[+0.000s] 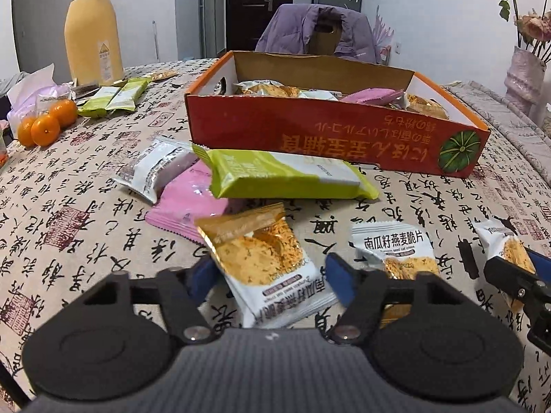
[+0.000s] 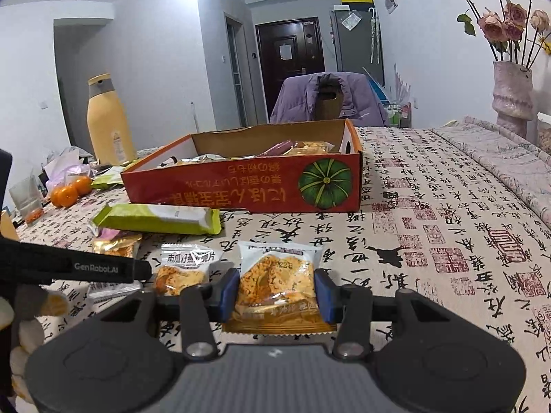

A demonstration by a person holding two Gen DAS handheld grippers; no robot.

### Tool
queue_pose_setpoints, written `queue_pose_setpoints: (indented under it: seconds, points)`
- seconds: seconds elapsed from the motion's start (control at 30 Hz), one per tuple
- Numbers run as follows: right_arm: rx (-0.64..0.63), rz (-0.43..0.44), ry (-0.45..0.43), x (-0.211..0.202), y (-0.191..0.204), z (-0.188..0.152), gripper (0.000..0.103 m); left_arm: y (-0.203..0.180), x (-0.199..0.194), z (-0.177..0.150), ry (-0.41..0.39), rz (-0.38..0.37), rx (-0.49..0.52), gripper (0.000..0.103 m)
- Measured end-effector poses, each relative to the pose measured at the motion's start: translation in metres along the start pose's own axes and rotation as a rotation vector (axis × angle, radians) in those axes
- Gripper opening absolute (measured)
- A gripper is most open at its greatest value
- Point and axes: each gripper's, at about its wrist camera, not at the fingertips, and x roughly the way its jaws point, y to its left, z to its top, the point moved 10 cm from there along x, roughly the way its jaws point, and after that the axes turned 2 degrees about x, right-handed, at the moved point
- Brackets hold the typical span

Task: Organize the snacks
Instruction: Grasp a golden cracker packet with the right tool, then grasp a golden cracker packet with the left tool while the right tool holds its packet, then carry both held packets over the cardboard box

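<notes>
An open red cardboard box (image 1: pixel 330 137) with a green pumpkin print holds several snack packets; it also shows in the right wrist view (image 2: pixel 241 186). My left gripper (image 1: pixel 268 275) is open around an oat crisp packet (image 1: pixel 265 268) that lies on the table. My right gripper (image 2: pixel 277 292) is shut on another oat crisp packet (image 2: pixel 277 275), also seen at the right edge of the left wrist view (image 1: pixel 506 254). A third oat crisp packet (image 1: pixel 396 251) lies between them. A green bar packet (image 1: pixel 286 175), a pink packet (image 1: pixel 186 203) and a white packet (image 1: pixel 155 168) lie before the box.
A yellow thermos (image 1: pixel 93 31) stands at the back left beside three oranges (image 1: pixel 44 124) and green packets (image 1: pixel 113 98). A vase of roses (image 2: pixel 509 96) stands at the back right. A chair with a purple jacket (image 1: pixel 316 31) is behind the table.
</notes>
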Motion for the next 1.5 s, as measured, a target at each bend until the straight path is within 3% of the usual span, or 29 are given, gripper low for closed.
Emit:
queue_pose_setpoints:
  seconds: [0.07,0.17,0.83,1.17,1.5]
  points:
    - [0.001,0.003,0.000,-0.001,0.001,-0.001,0.046,0.002,-0.002,0.000,-0.007,0.000,0.000,0.052]
    - [0.000,0.006,-0.001,-0.002,0.003,-0.001,0.046,0.003,-0.006,-0.003,-0.014,-0.022,-0.001,0.048]
    - [-0.026,-0.019,-0.035,-0.019,0.010,0.007,0.046,-0.012,-0.059,-0.005,-0.123,-0.180,0.063,0.047]
    - [-0.037,-0.044,-0.070,-0.017,0.008,0.029,0.046,-0.024,-0.077,0.027,-0.208,-0.227,0.080,0.047]
    - [-0.050,-0.072,-0.140,0.002,0.003,0.084,0.046,-0.027,-0.075,0.088,-0.309,-0.218,0.080,0.047]
